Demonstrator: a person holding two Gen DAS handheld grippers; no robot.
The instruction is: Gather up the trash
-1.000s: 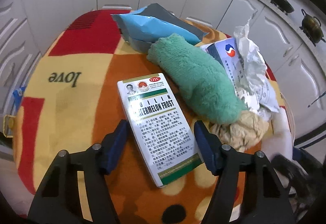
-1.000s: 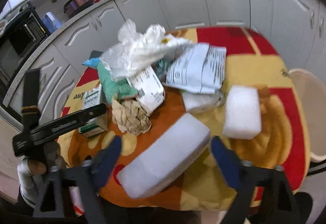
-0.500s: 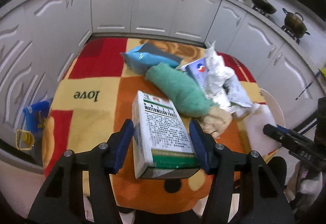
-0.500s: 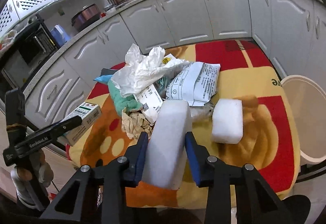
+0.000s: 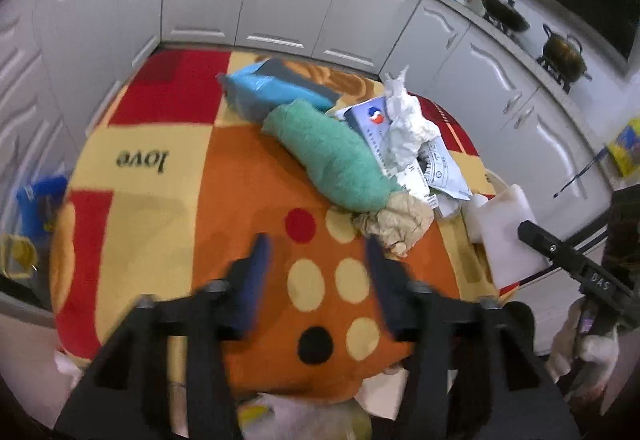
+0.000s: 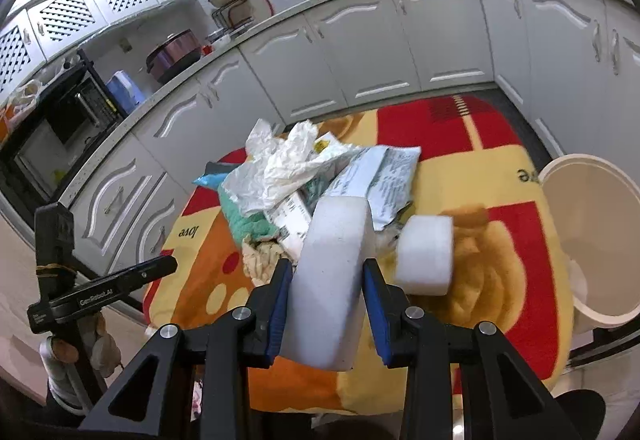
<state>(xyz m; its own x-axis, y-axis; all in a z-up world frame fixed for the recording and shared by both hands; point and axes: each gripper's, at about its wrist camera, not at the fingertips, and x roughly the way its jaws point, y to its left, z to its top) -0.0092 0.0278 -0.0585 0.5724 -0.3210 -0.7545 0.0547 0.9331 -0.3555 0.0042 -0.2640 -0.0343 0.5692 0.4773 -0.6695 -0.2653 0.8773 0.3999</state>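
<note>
My left gripper [image 5: 316, 268] hangs over the near, dotted part of the tablecloth [image 5: 160, 208]. Its jaws are opening and nothing is between them. My right gripper [image 6: 327, 270] is shut on a long white foam block [image 6: 332, 236], lifted off the table and standing on edge. A smaller foam block [image 6: 426, 254] lies just right of it. Behind lies the trash pile: a green towel [image 5: 332, 156], a blue pouch [image 5: 264, 92], crumpled beige paper [image 5: 400, 220], white crumpled plastic [image 6: 288, 164] and printed packets [image 6: 384, 176].
A round white bin [image 6: 592, 240] stands at the table's right edge. White kitchen cabinets [image 5: 280, 0] curve close around the table. Something pale and blurred [image 5: 304, 416] shows below the table's near edge. A blue object [image 5: 40, 200] sits on the floor at the left.
The left gripper shut on the white medicine box and lifted it; now the box is out of view and the jaws stand apart. The right gripper shut on the long foam block and raised it.
</note>
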